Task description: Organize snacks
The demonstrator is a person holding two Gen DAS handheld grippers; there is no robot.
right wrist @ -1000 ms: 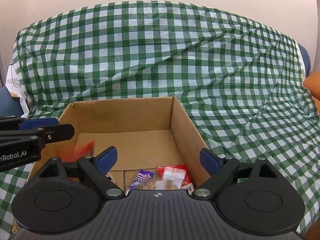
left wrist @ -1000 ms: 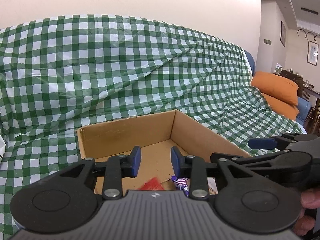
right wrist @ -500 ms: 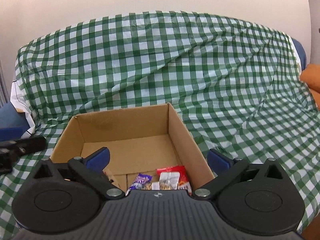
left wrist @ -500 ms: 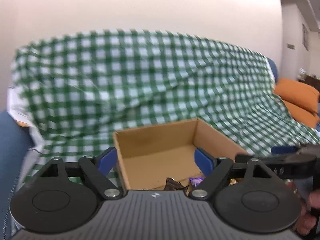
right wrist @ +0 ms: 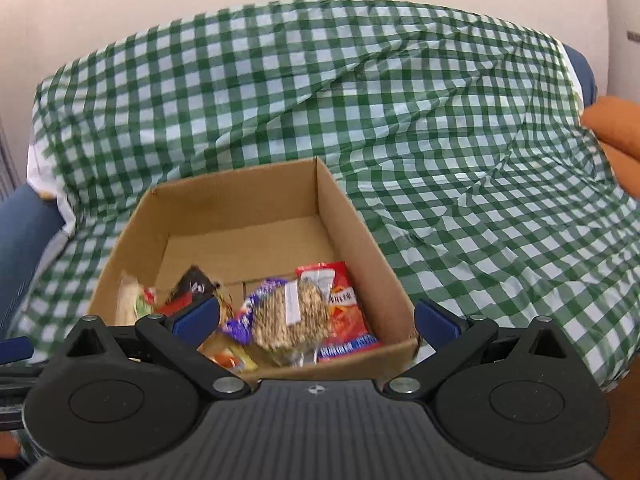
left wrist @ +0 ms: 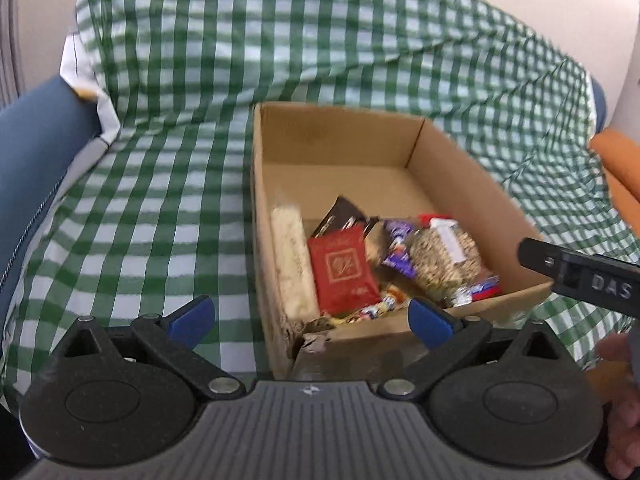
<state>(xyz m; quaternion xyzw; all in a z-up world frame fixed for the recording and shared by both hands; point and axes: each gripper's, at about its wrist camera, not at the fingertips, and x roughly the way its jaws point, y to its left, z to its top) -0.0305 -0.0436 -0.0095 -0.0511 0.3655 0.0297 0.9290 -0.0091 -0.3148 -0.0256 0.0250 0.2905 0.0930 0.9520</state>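
An open cardboard box (left wrist: 472, 168) sits on a green checked cloth; it also shows in the right wrist view (right wrist: 348, 216). Inside lie several snacks: a red packet (left wrist: 340, 270), a pale long bar (left wrist: 292, 256), a clear bag of seeds (left wrist: 444, 260), a purple wrapper (left wrist: 396, 248) and a dark wrapper (left wrist: 340, 212). The seed bag (right wrist: 296, 312) and a red bag (right wrist: 344, 308) show in the right wrist view. My left gripper (left wrist: 310, 320) is open and empty above the box's near edge. My right gripper (right wrist: 316, 320) is open and empty over the box's near side.
The checked cloth (right wrist: 440, 120) drapes a blue sofa (left wrist: 36, 128). An orange cushion (right wrist: 620, 128) lies at the right. The right gripper's black body (left wrist: 580, 276) reaches in at the right of the left wrist view.
My left gripper opened and the red packet dropped into the box. Both grippers pulled back and up, so the box's contents now show.
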